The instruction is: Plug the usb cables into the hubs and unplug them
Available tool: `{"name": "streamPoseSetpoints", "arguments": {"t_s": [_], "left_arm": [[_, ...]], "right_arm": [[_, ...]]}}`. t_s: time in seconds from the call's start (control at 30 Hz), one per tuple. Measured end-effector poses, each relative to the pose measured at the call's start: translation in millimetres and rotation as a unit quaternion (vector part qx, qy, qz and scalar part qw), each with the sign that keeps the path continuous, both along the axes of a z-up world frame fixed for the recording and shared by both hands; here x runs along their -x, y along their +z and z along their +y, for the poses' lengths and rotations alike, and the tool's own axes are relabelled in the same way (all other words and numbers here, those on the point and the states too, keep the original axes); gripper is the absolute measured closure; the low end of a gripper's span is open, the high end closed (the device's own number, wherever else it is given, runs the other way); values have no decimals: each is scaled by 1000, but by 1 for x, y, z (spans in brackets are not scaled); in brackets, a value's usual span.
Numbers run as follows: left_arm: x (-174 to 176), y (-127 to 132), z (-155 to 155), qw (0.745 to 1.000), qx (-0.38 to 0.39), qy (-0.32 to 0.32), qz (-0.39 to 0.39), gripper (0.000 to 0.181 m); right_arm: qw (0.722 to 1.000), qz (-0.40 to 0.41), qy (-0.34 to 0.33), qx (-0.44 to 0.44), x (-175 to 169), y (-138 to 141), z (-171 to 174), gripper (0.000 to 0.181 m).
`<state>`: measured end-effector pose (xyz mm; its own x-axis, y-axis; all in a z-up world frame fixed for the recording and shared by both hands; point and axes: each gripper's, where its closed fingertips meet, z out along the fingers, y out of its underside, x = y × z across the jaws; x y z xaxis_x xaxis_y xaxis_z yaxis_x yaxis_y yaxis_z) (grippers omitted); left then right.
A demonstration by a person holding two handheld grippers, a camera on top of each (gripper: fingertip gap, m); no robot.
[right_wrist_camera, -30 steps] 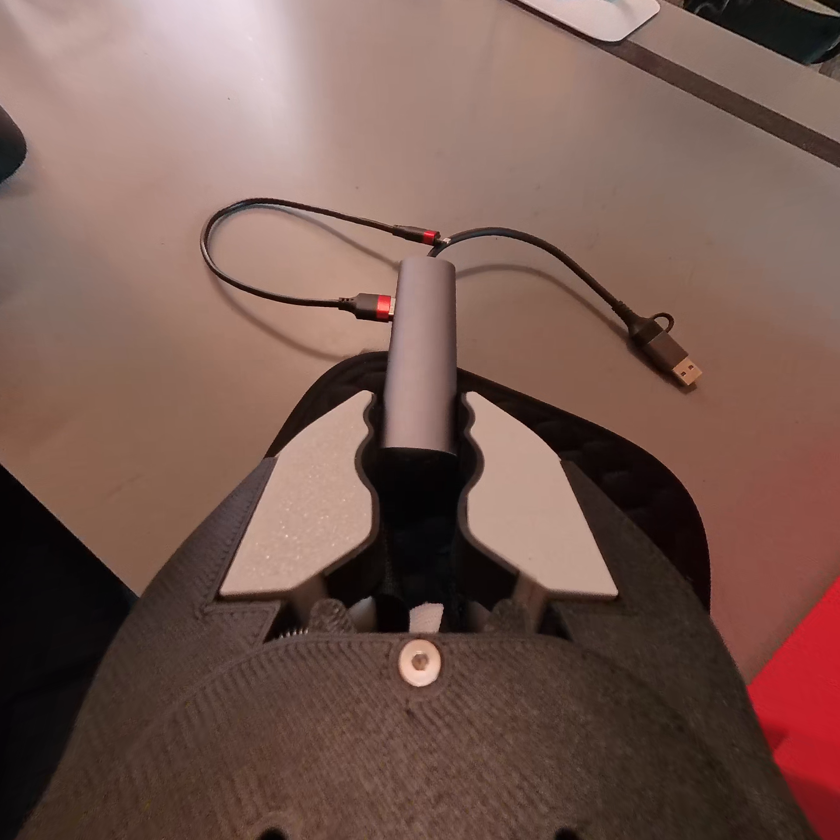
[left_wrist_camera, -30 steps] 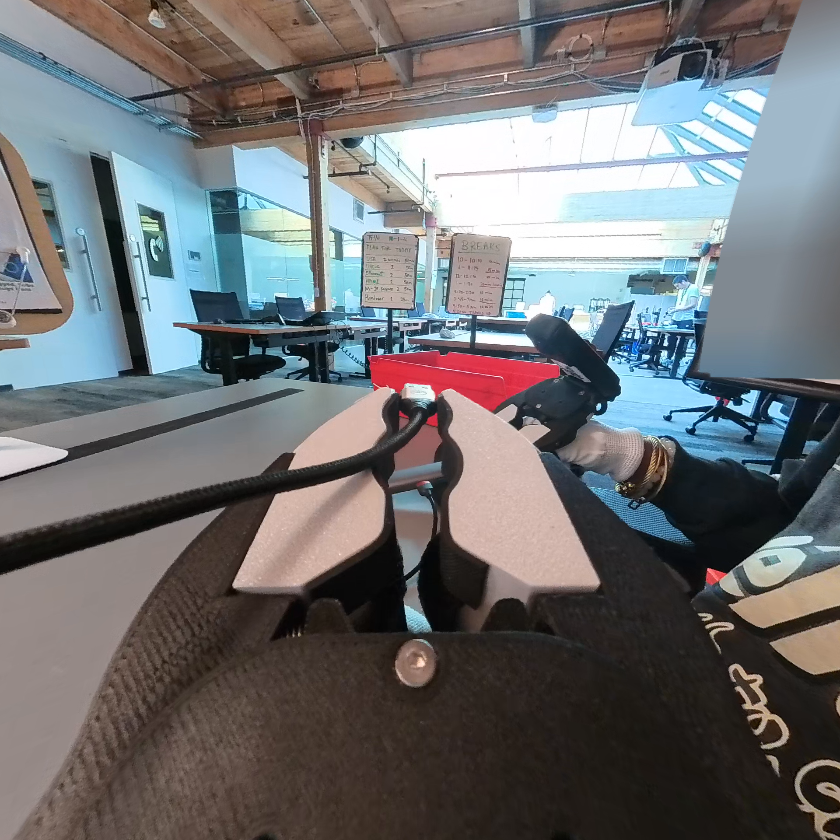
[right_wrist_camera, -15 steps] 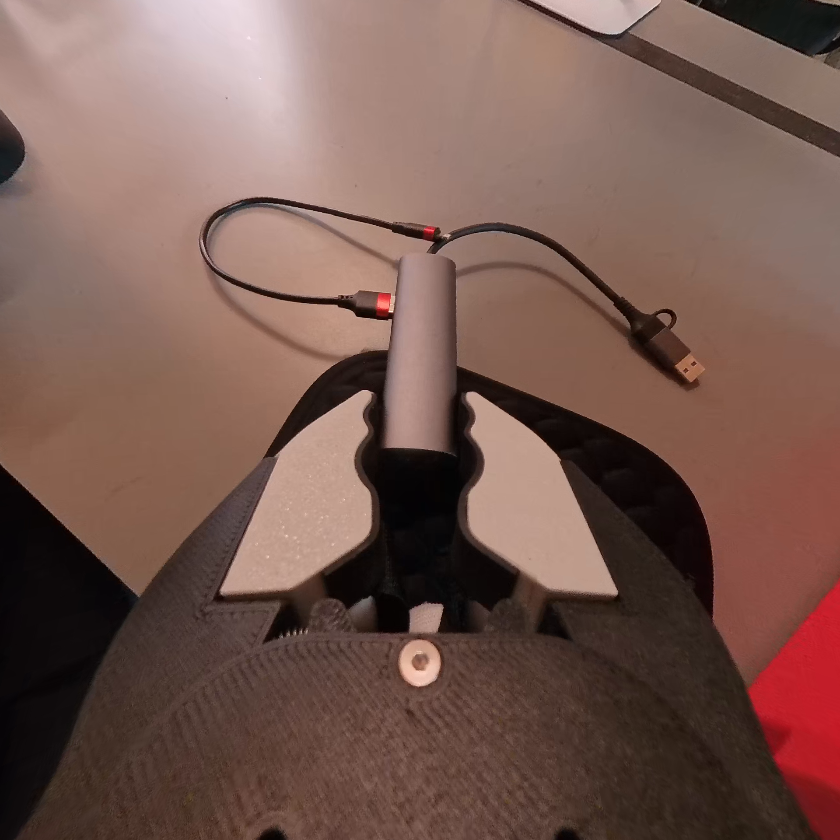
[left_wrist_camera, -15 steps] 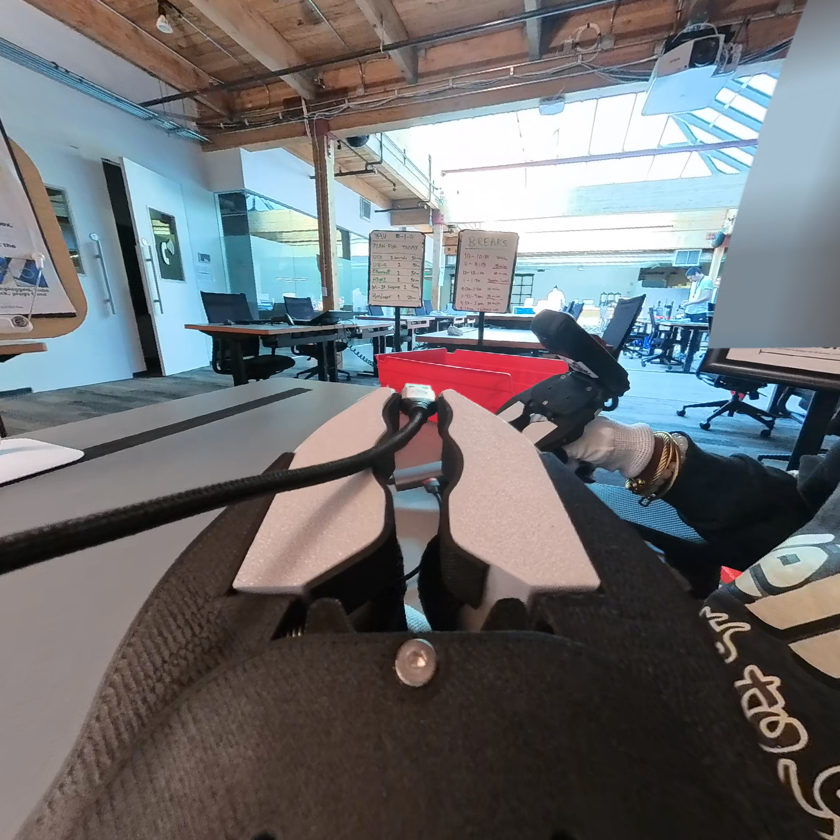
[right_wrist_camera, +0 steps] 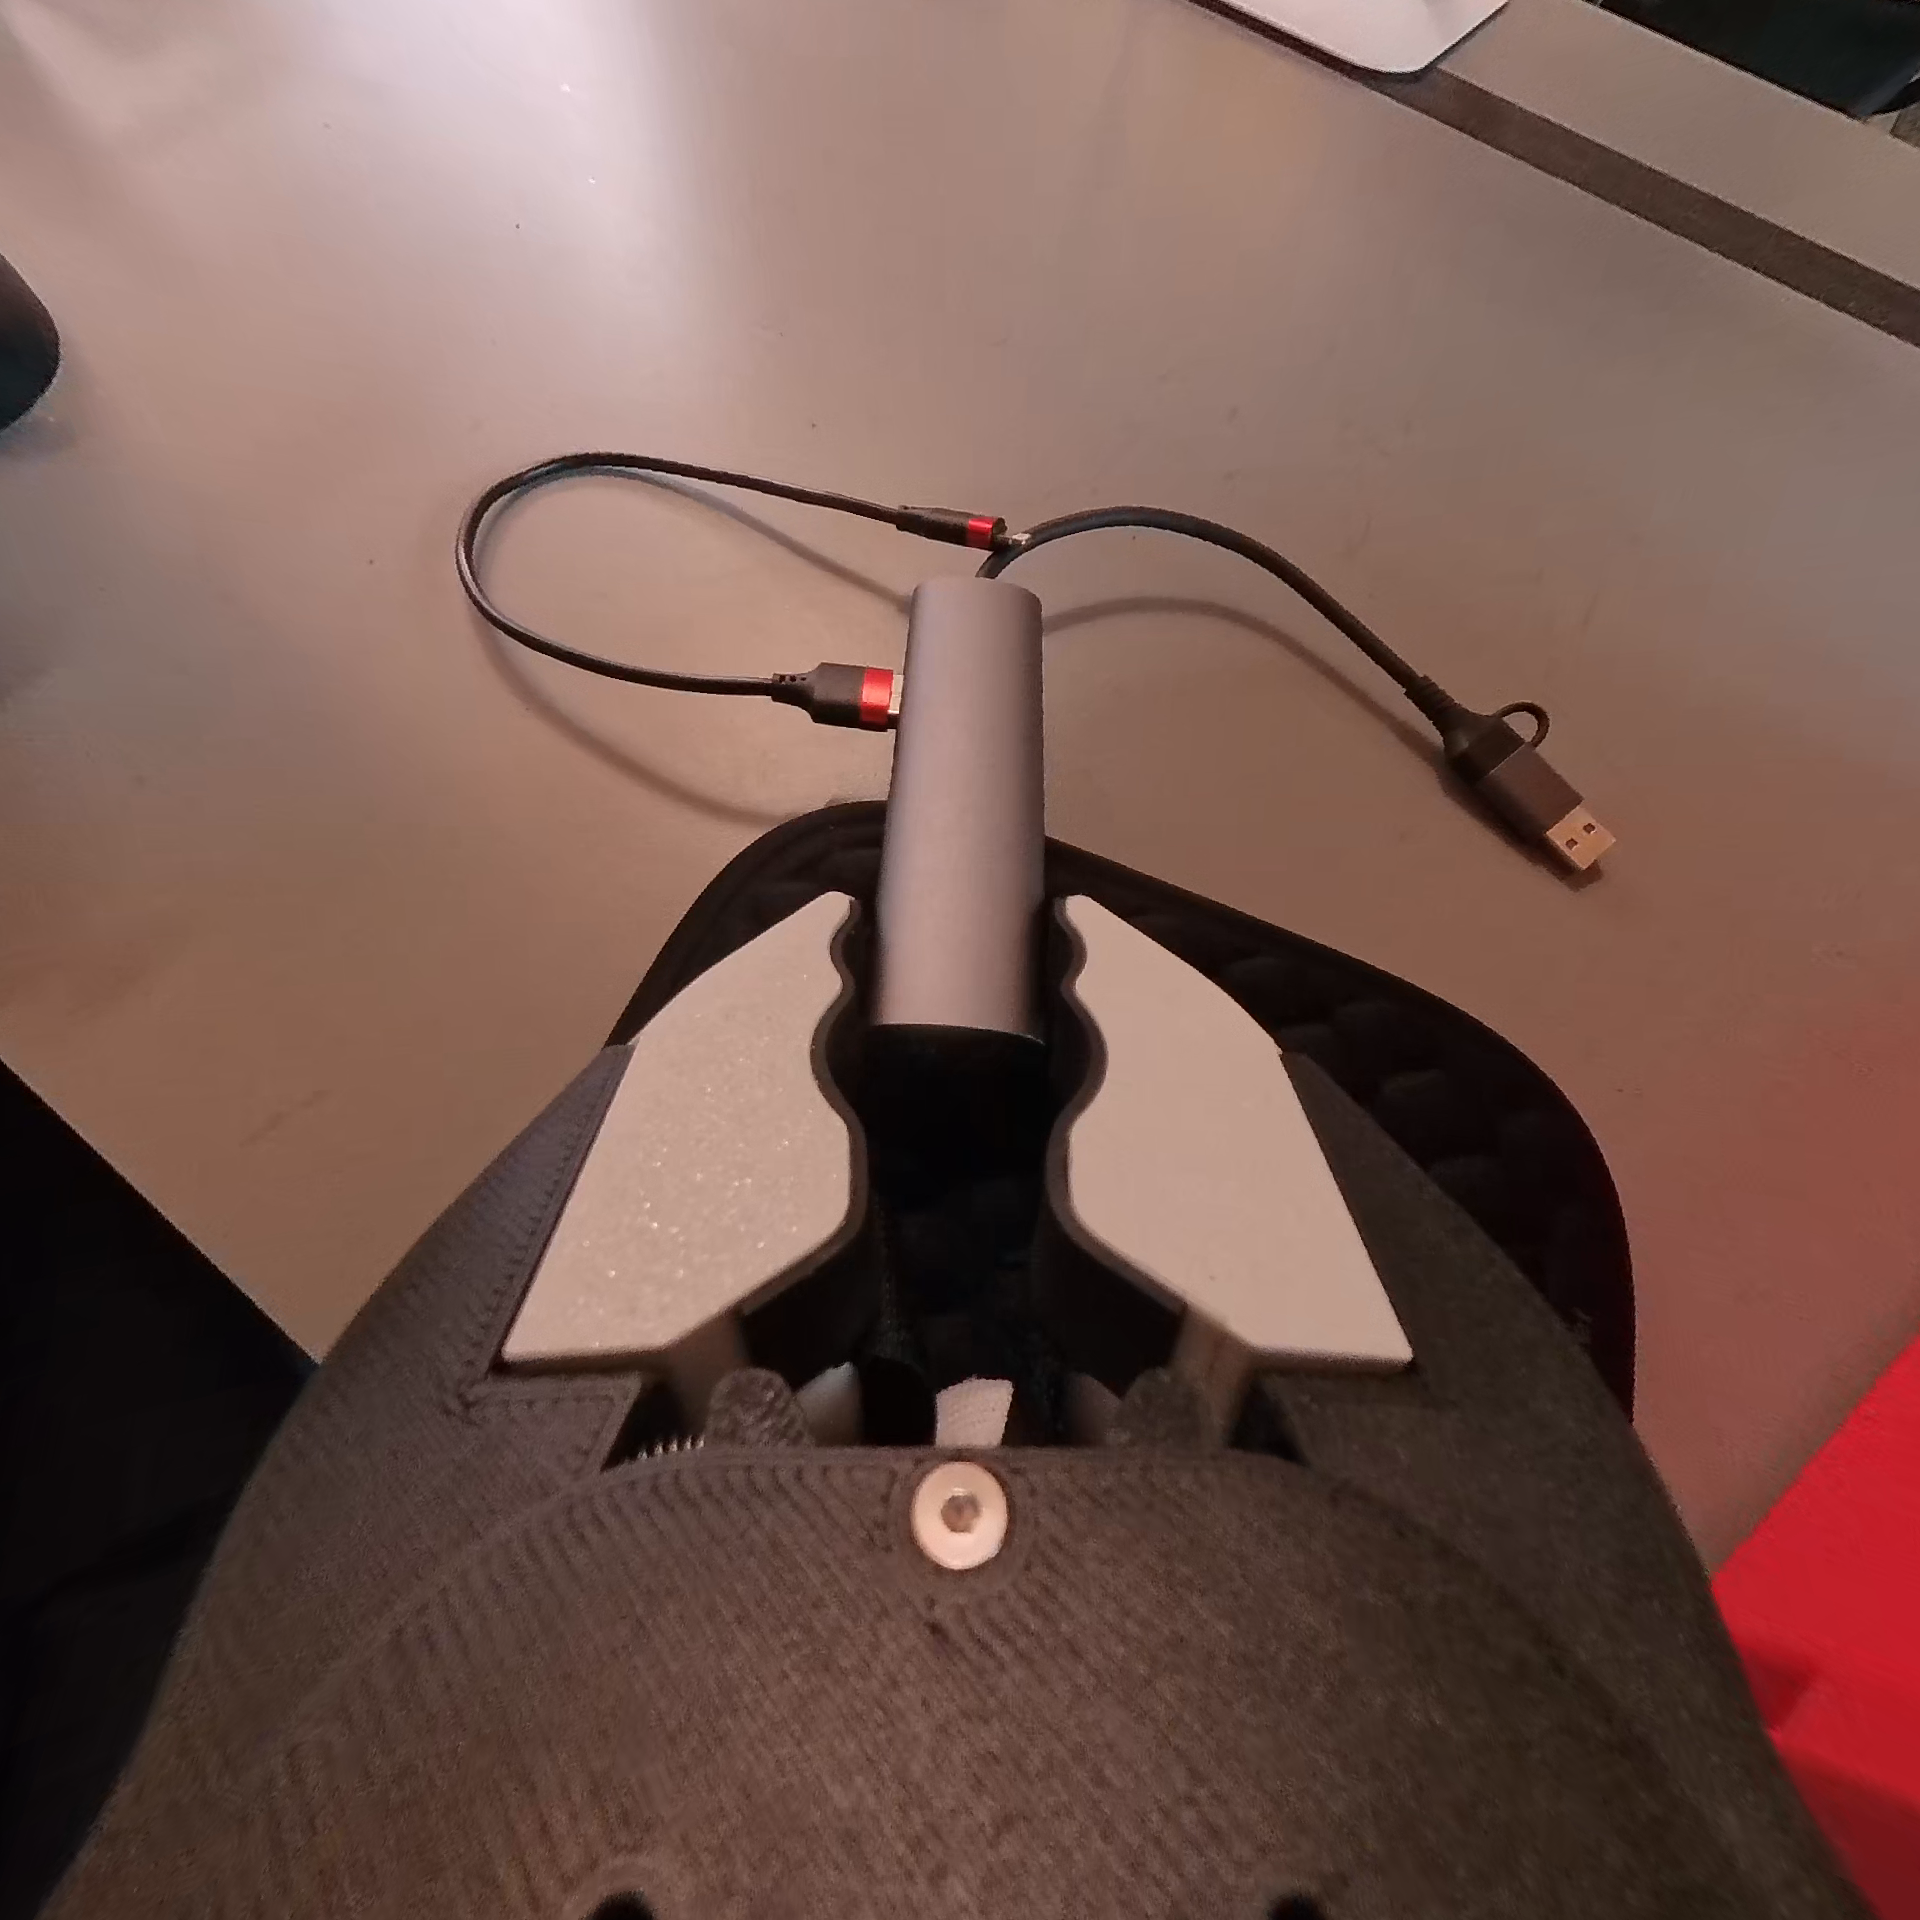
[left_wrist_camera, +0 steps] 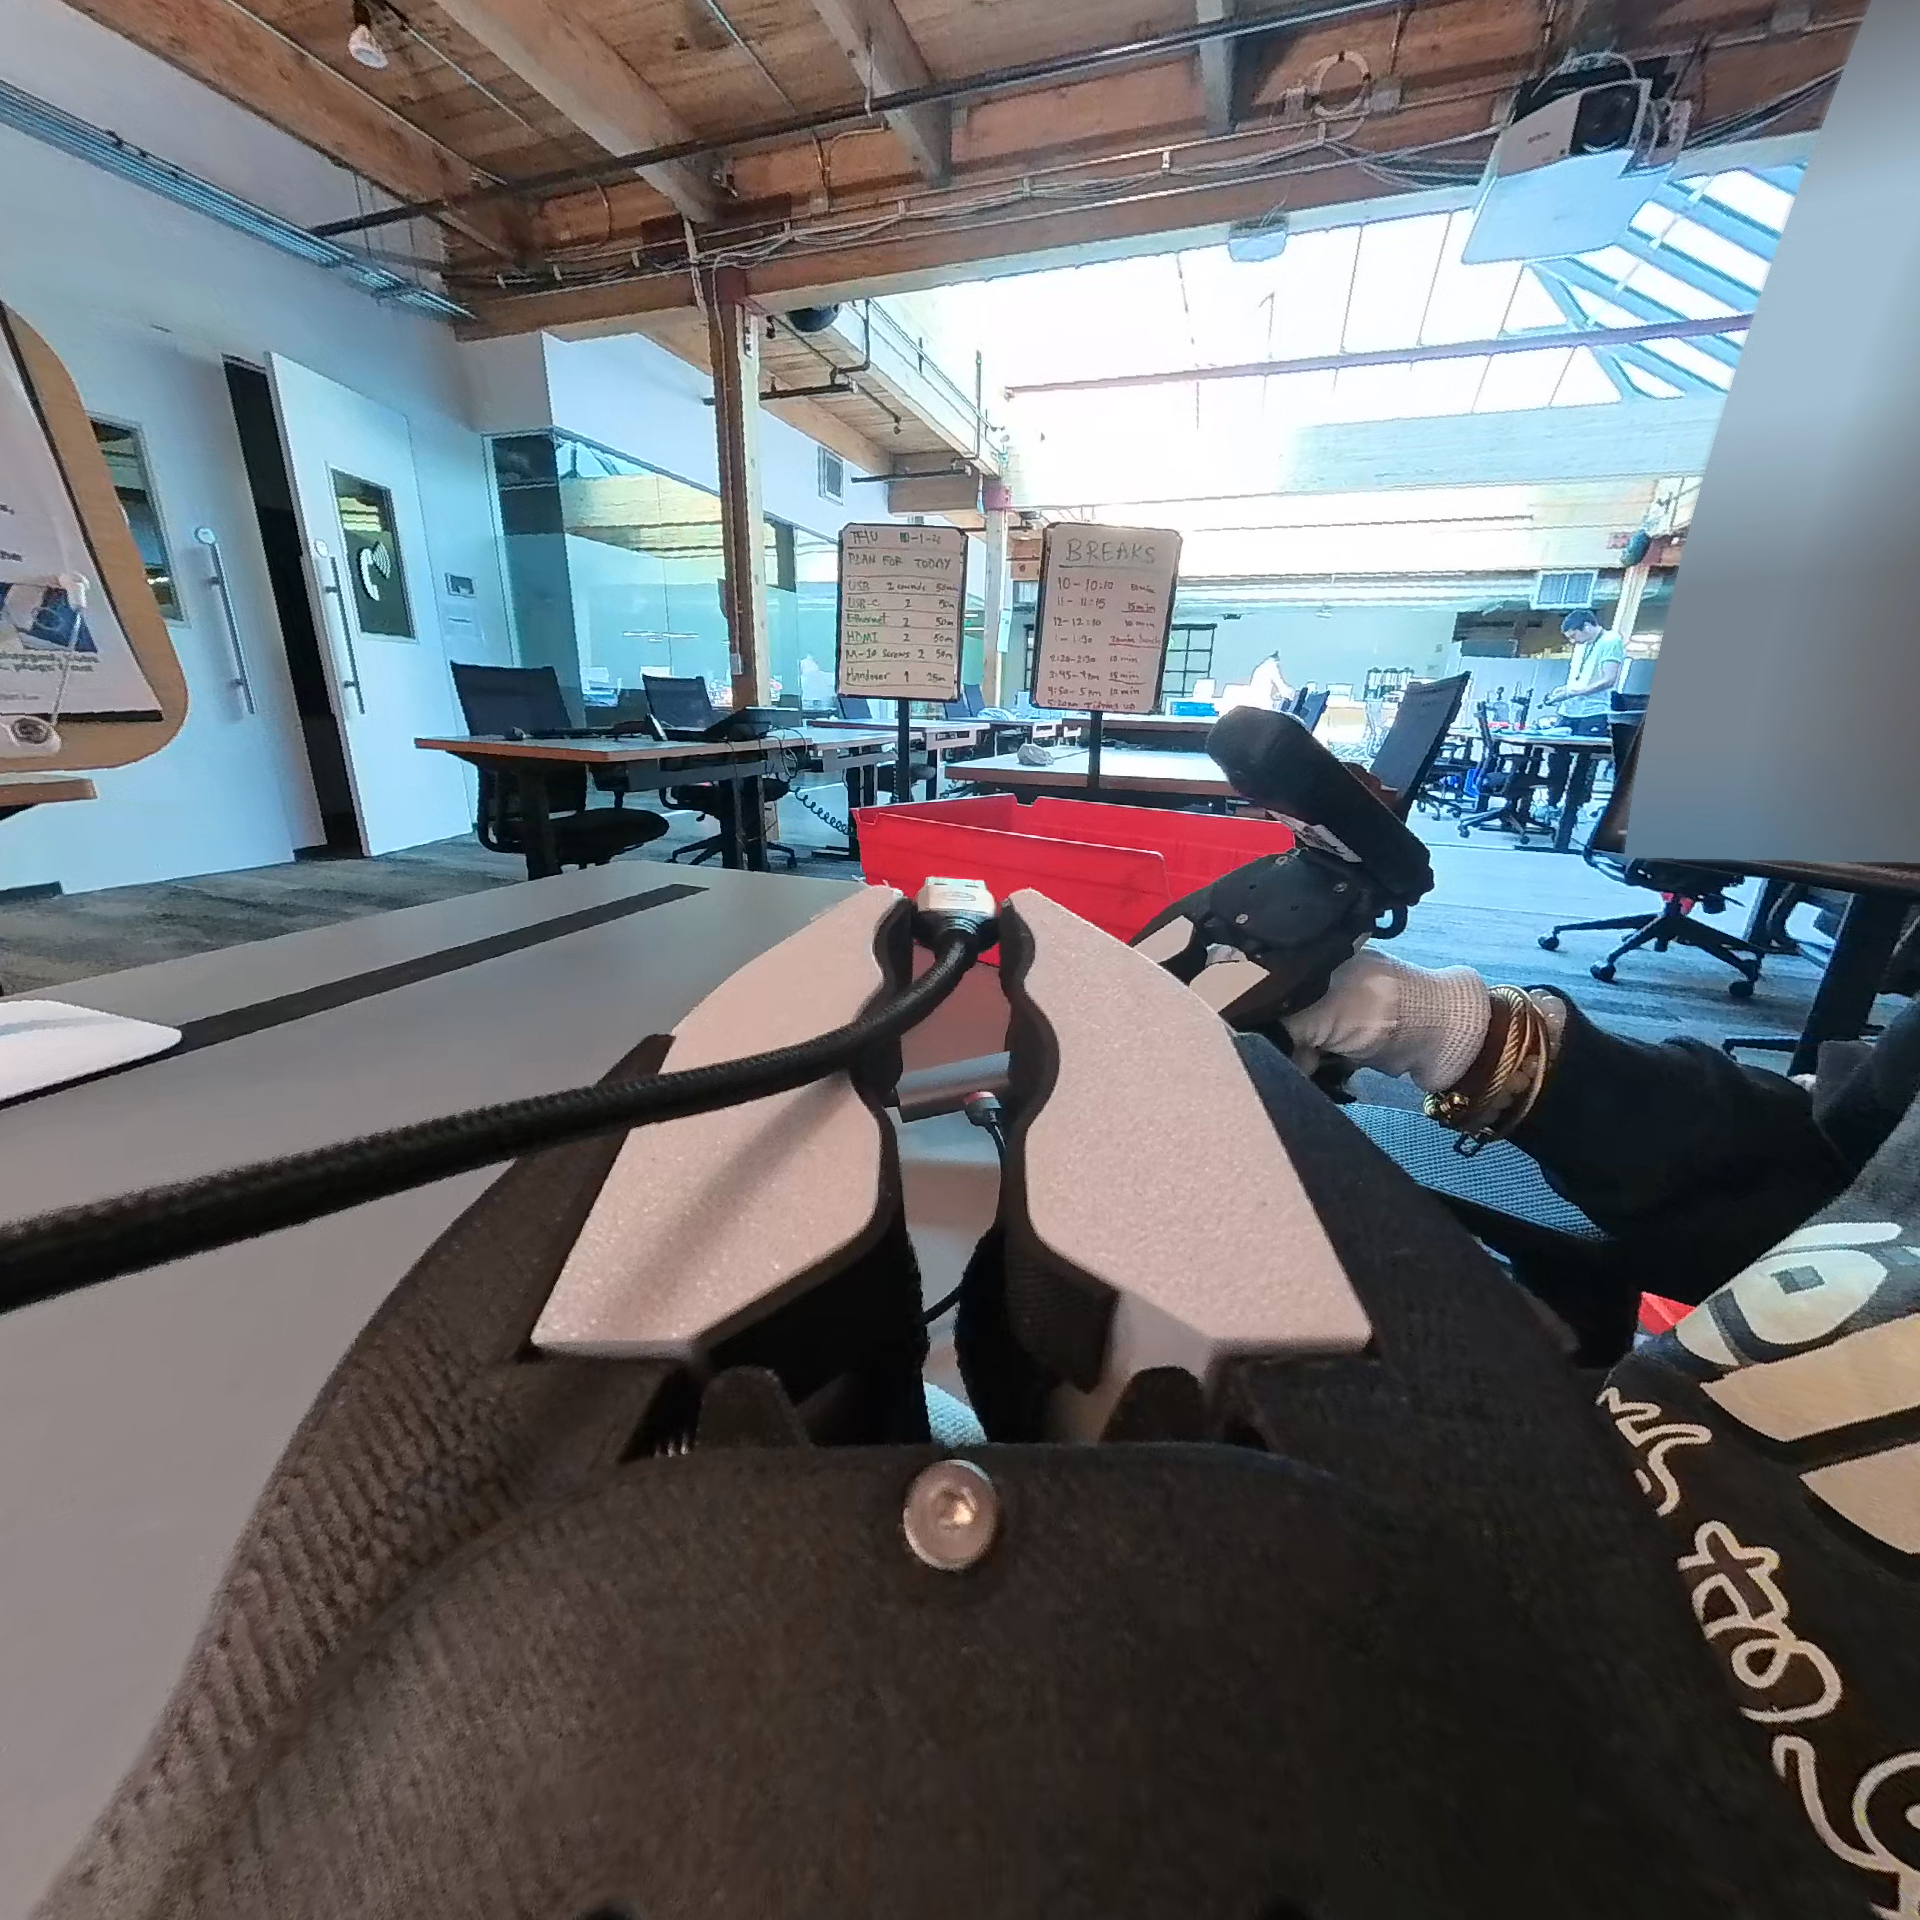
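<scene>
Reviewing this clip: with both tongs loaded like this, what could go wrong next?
1. The left tongs pinch the braided cable's plug only at the very tips; it may twist or slip when pushed in.
2. The right tongs hold the grey hub by its near end, so side pressure could pivot it.
3. The red-tipped cable already plugged in may get dragged or knocked loose.
</scene>
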<state>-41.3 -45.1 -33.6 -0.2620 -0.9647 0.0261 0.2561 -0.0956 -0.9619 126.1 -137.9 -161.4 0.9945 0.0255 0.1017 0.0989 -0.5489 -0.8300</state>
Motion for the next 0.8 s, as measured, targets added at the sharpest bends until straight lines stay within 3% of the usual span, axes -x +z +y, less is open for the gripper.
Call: {"name": "streamPoseSetpoints", "arguments": {"t_s": [0.6, 0.8], "left_arm": [[-3, 0, -5, 1000, -17, 2, 8, 166], [-7, 10, -31, 999, 28, -17, -19, 166]], "right_arm": [[1000, 19, -12, 3, 0, 2, 1, 148], [998, 56, -3, 9, 8, 5, 4, 148]]}}
